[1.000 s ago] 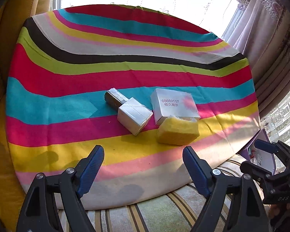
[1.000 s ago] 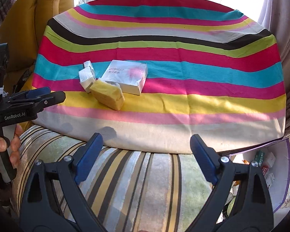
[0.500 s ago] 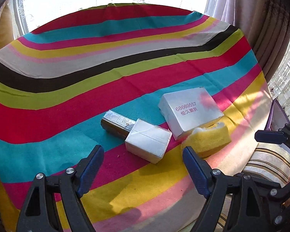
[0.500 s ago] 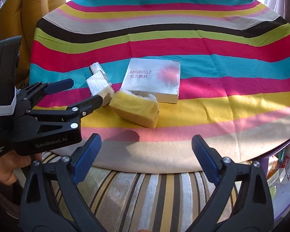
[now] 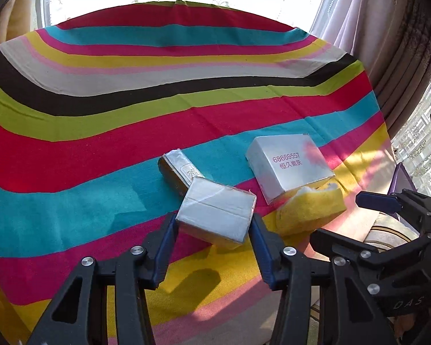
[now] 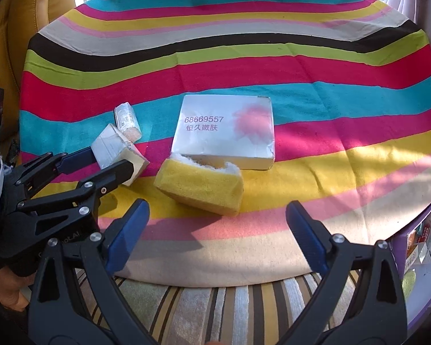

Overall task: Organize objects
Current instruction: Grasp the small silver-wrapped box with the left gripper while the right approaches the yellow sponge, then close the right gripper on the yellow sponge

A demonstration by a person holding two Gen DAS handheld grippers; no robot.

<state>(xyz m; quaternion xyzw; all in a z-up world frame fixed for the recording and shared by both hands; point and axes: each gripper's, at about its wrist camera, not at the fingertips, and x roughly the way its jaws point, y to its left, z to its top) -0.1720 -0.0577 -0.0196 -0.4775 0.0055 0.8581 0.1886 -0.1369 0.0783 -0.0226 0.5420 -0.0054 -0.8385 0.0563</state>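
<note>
The left hand-held gripper [image 5: 214, 227] had its blue pads on the two short sides of the small silver box [image 5: 217, 217], clenched on it or very nearly so; from the right wrist view the box looked tipped up at its near edge, though whether it had left the cloth was hard to tell. The box lay at the near left of the group on the striped desk [image 5: 100, 132], its far end touching a dark foil-topped packet [image 5: 176, 171]. To do this step well, the squeeze had to stay square across the box and the lift go straight up, so the packet behind was not dragged along.

The right hand-held gripper [image 6: 215, 230] hung released, jaws wide, near the yellow sponge [image 6: 201, 188], which touched the near edge of the larger silver box printed 68669557 [image 6: 224, 130].

At the far right, below the desk edge, a purple-rimmed bin [image 6: 399, 247] held several small packets, too small to name. It seemed the likely place for the boxes.
</note>
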